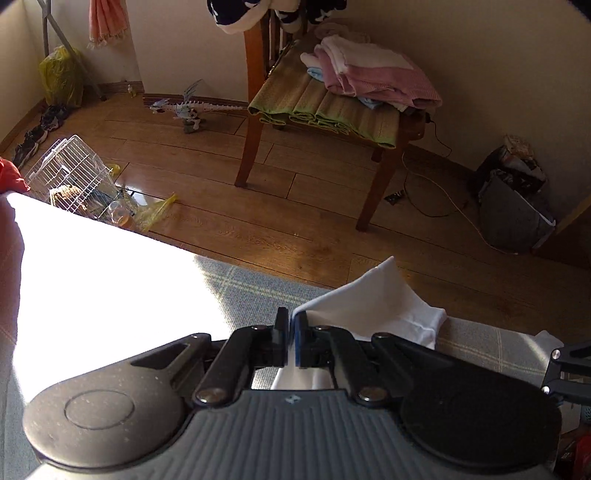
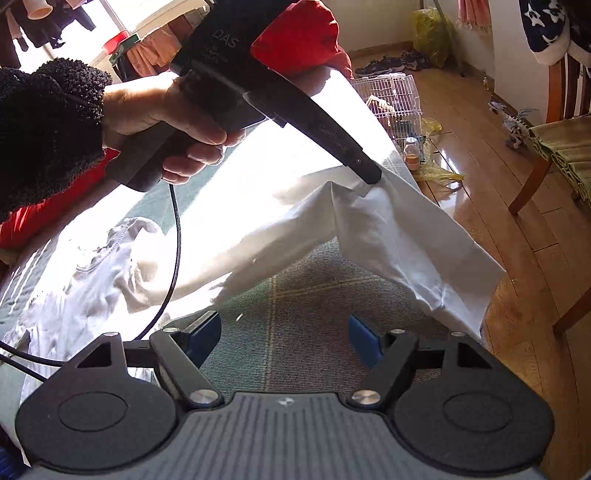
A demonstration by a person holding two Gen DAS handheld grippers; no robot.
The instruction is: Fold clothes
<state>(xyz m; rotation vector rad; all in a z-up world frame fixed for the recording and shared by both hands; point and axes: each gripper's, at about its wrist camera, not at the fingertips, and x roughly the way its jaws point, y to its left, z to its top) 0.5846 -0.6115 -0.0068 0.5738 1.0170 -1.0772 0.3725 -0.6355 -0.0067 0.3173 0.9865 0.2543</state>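
Note:
A white garment (image 2: 388, 229) lies spread over a grey plaid surface (image 2: 295, 288), with one sleeve end hanging past the surface edge toward the floor. My left gripper (image 1: 291, 325) is shut on a raised fold of the white garment (image 1: 384, 302). From the right wrist view, a hand in a dark fuzzy sleeve holds this left gripper (image 2: 369, 181), whose tip pinches the cloth up into a peak. My right gripper (image 2: 284, 339) stands open low over the plaid surface, nothing between its blue pads (image 2: 364, 339).
A wooden chair (image 1: 321, 107) with stacked pink and white towels (image 1: 373, 74) stands on the wood floor beyond the edge. A wire cage (image 1: 70, 170), a toy dragon (image 1: 184, 107), a dark bag (image 1: 513, 199) and a red cloth (image 2: 299, 33) are nearby.

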